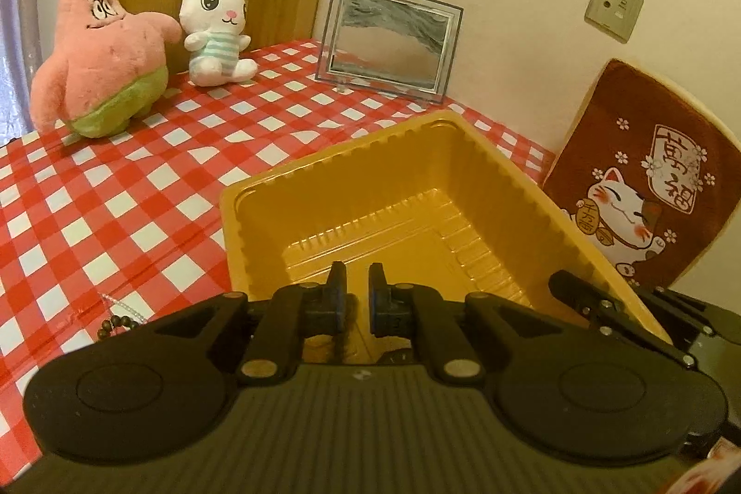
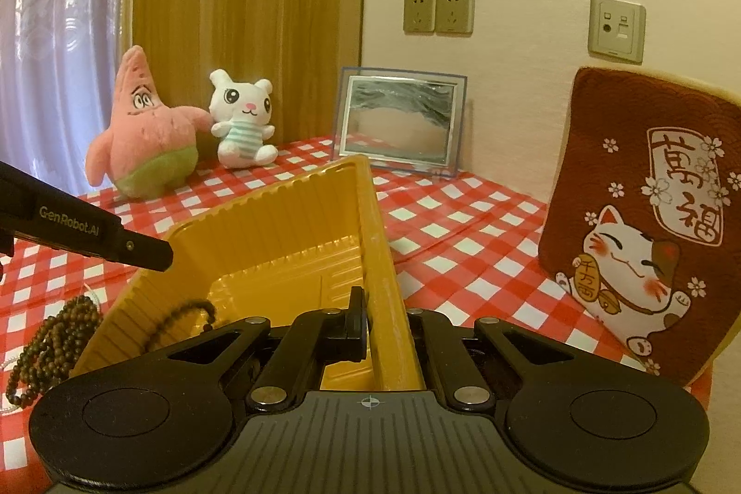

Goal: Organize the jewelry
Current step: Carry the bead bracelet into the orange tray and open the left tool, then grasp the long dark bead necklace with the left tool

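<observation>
A yellow plastic tray sits on the red checked tablecloth and also shows in the right wrist view. My right gripper is shut on the tray's right wall, tilting it up. My left gripper hangs over the tray's near side, jaws a small gap apart with nothing visibly between them; dark beads seem to dangle just under it. A dark bead bracelet hangs inside the tray near its left wall. More brown bead strands lie on the cloth left of the tray, also in the left wrist view, beside a pale chain.
A pink starfish plush, a white bunny plush and a framed picture stand at the back by the wall. A brown lucky-cat cushion leans at the right. The left gripper's body reaches in from the left.
</observation>
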Demonstrator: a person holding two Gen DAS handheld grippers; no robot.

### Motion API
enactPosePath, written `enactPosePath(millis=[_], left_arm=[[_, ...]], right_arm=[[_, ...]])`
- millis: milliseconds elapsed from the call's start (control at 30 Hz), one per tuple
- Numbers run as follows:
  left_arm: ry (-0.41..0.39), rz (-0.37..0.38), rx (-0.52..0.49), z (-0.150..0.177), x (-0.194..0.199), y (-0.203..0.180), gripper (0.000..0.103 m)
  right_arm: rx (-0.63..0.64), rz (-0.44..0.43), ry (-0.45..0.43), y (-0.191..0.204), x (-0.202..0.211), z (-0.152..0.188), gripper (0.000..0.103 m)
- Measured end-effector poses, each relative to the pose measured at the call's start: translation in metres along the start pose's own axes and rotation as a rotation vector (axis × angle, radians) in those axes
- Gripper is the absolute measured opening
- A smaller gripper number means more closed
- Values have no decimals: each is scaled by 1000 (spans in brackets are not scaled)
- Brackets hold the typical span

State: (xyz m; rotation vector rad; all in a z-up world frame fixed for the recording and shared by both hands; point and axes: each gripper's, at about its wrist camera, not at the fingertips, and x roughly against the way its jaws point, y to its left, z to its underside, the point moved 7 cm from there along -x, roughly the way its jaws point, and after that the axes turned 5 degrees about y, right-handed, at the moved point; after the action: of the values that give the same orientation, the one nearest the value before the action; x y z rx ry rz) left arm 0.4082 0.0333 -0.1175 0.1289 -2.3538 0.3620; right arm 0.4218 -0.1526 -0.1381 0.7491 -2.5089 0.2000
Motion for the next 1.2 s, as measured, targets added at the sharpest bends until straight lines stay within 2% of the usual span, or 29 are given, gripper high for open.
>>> enactPosePath(millis=[333,533,1000,1200], left_arm=[[-48,-33,47,-8,27,18,10],[-78,-77,100,-5,55,45,19],[-74,-259,231,43,119,133,19],[-51,-286,267,63,127,148,19]], right_arm=[[-3,-1,5,0,-1,0,4],[2,-1,5,0,-1,0,4],[3,22,12,-9,7,6,4],[-9,47,15,-18,12,8,4]])
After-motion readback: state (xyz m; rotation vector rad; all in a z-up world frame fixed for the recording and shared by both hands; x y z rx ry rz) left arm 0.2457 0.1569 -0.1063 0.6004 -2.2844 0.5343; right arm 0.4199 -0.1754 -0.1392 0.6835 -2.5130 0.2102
